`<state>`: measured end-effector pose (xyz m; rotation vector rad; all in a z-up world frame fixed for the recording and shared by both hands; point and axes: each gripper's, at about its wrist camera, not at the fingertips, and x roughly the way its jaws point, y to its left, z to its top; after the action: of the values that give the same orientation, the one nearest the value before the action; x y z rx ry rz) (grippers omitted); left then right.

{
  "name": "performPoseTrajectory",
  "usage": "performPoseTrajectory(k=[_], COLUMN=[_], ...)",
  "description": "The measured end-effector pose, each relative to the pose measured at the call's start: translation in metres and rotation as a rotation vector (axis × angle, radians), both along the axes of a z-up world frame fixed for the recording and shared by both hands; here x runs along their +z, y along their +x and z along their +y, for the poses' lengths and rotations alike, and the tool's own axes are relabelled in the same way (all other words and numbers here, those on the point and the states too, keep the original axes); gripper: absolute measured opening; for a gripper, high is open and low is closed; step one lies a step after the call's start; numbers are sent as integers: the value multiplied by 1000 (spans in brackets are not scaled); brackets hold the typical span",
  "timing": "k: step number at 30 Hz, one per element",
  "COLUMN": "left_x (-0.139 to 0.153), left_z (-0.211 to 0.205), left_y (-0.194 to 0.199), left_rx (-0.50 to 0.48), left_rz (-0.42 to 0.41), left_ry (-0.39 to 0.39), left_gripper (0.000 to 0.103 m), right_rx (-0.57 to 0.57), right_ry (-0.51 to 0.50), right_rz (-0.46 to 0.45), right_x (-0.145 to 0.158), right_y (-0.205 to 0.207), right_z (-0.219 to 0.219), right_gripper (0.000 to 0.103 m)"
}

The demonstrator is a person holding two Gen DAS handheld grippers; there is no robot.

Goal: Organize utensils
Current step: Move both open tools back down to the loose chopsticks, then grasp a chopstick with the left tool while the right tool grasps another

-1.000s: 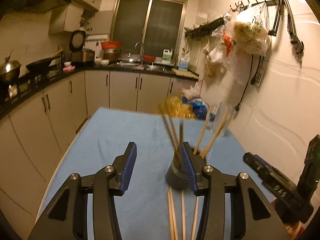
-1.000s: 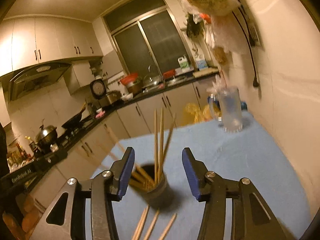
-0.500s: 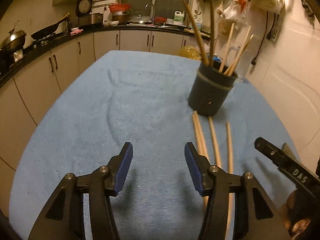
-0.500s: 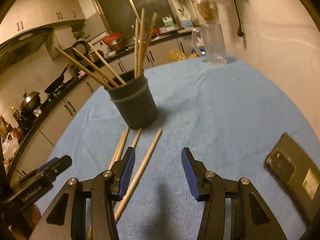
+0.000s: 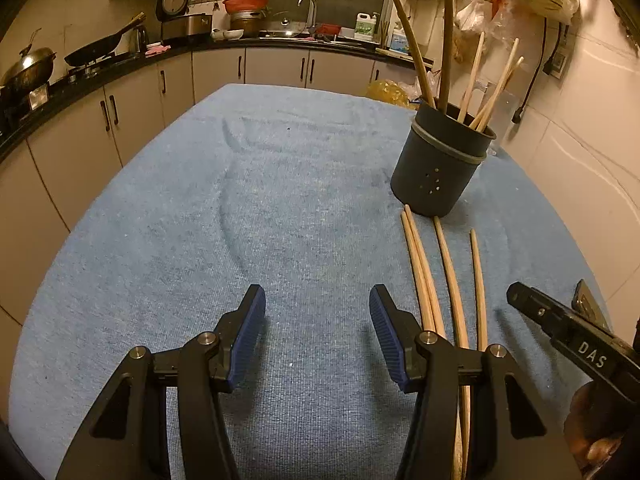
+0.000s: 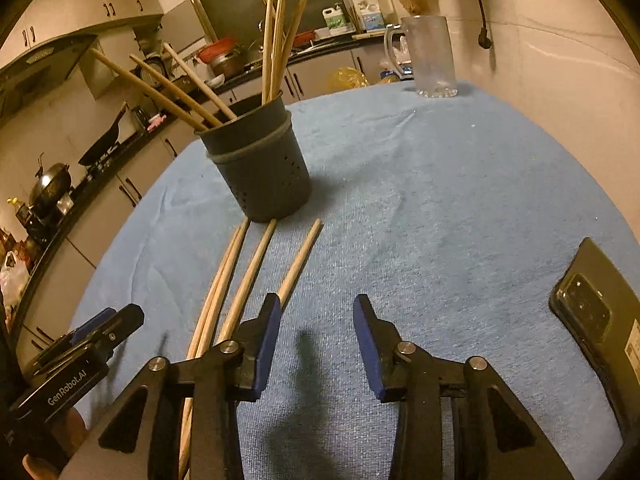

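Blue cloth [image 5: 280, 200] under my left gripper [image 5: 317, 332]: jaws apart, nothing between them. Four loose chopsticks [image 5: 448, 264] lie just right of it, before the dark holder [image 5: 436, 176] with more chopsticks standing inside.

Right view: my right gripper [image 6: 316, 340], jaws just closing, empty; loose chopsticks at its left finger; phone [image 6: 600, 312] right; glass mug [image 6: 432, 60] far.

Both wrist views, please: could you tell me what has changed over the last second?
Both grippers sank toward the blue cloth; the left gripper opened slightly, the right gripper has just been closing, nothing between its jaws. The holder and four loose chopsticks stayed put.
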<state>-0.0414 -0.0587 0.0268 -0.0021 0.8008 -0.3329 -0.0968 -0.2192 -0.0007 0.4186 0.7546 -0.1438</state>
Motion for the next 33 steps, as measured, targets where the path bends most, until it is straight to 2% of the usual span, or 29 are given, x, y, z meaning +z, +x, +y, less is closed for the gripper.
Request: performPoseTrajectory(k=[3,8,12,18,21,25,29,32,33], left_x=[0,-1,-1,-1,-1,3,3,2,2], left_z=[1,2,3,2,-1,-9,-20,-31,-35], left_y=[0,1,1,0,-1,-3,5,12,14], left_rx=[-3,-4,-6,-5,-9,-70,-166,-194,-202], left_rz=[3,7,8,8,5,19,123,163,172], left_ry=[-6,-24,-29,-27,-9,9,-54,-44,-39], left_gripper=[53,53,53,53,53,53,52,37,35], right_rx=[7,24,30,49,54,25,12,16,19], right_ry=[17,40,25,-77,-98,-118,-106,-101,-98], right_rz=[14,25,96,143,168,179,164,151,148], right_x=[-2,0,-7,-5,-4,-4,-7,-7,-7], right_y=[4,17,34,42,42,30,17,12,11], right_z=[2,10,20,27,21,0,-13,-14,-15], right_gripper=[30,27,26,11,9,7,7,7,7])
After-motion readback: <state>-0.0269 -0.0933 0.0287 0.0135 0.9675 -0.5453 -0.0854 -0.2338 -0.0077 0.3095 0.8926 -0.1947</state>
